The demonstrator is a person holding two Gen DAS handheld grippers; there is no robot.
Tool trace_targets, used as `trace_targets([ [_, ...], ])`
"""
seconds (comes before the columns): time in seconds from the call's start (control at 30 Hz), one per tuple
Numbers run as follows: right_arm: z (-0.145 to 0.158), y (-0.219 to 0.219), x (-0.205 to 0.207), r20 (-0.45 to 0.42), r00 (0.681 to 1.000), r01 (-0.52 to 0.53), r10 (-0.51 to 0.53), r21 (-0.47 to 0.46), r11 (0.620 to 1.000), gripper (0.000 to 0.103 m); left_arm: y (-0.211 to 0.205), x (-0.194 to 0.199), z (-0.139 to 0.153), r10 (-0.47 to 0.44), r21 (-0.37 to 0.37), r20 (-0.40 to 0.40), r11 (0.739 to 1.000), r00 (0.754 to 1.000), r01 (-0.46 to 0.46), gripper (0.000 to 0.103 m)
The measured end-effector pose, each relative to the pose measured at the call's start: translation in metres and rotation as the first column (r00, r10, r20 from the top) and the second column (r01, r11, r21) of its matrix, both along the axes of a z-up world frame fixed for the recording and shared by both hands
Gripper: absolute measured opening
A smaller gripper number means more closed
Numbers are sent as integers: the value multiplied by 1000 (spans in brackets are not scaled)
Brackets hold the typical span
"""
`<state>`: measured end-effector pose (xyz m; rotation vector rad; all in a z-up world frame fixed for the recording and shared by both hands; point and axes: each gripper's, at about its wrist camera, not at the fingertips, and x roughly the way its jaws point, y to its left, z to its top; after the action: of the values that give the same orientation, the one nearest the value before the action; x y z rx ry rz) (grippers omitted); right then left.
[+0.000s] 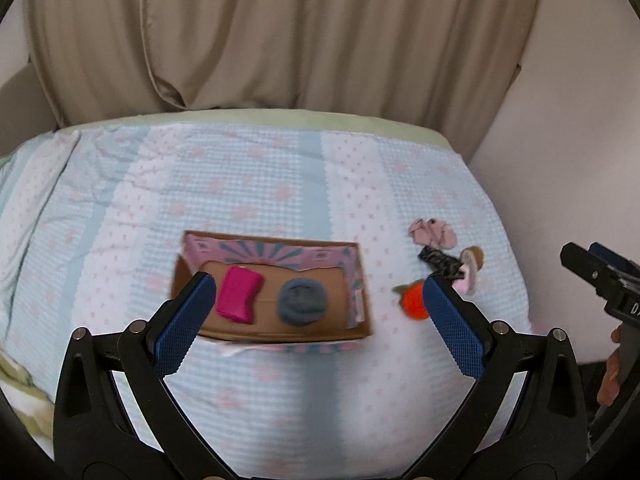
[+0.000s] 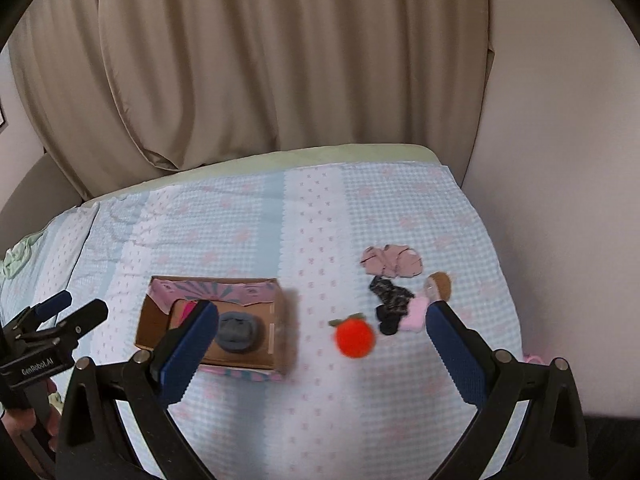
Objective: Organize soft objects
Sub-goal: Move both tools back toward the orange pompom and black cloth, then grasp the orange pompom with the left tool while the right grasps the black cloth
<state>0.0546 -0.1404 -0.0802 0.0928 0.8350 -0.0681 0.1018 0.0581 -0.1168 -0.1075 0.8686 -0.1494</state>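
An open cardboard box (image 1: 362,276) (image 2: 284,320) lies on the bed and holds a magenta soft block (image 1: 239,294) and a grey round plush (image 1: 303,301) (image 2: 238,333). To its right lie an orange plush fruit (image 1: 415,301) (image 2: 355,339), a small doll with brown hair (image 1: 469,267) (image 2: 434,292) on dark cloth, and a pink fabric piece (image 1: 433,233) (image 2: 394,261). My left gripper (image 1: 318,298) hangs open above the box, empty. My right gripper (image 2: 322,326) is open and empty over the orange fruit. The magenta block is mostly hidden in the right wrist view.
The bed carries a light blue and white quilt (image 1: 260,184) (image 2: 224,224). Beige curtains (image 1: 260,32) hang behind it and a plain wall (image 2: 560,160) stands at the right. The quilt ends close to the doll on the right. A hand (image 1: 610,376) holds the right gripper's handle.
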Motion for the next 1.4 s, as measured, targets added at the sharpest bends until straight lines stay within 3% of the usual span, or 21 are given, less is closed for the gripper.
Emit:
trace_targets([
  [0.27, -13, -80, 24, -5, 994, -112, 112, -2, 994, 103, -93, 0, -16, 52, -41, 28, 998, 998, -50, 103],
  [0.43, -40, -120, 51, -47, 983, -177, 176, -11, 984, 103, -147, 12, -57, 34, -76, -24, 996, 999, -36, 103],
  [0.67, -94, -154, 88, -110, 970, -219, 219, 12, 976, 101, -191, 35, -126, 32, -85, -99, 996, 995, -41, 103],
  [0.87, -147, -166, 120, -156, 960, -232, 233, 21, 972, 99, -215, 59, -196, 26, -65, -157, 997, 987, -37, 102],
  [1.07, -204, -167, 152, -213, 940, -263, 266, 41, 964, 89, -230, 82, -258, 3, -22, -198, 1000, 980, -8, 98],
  [1.27, -256, -153, 172, -259, 916, -305, 307, 52, 951, 85, -236, 98, -298, -9, -15, -236, 1000, 972, 5, 93],
  [1.4, -281, -144, 182, -289, 899, -330, 330, 50, 943, 78, -241, 104, -317, -24, -14, -258, 1000, 966, 21, 82],
])
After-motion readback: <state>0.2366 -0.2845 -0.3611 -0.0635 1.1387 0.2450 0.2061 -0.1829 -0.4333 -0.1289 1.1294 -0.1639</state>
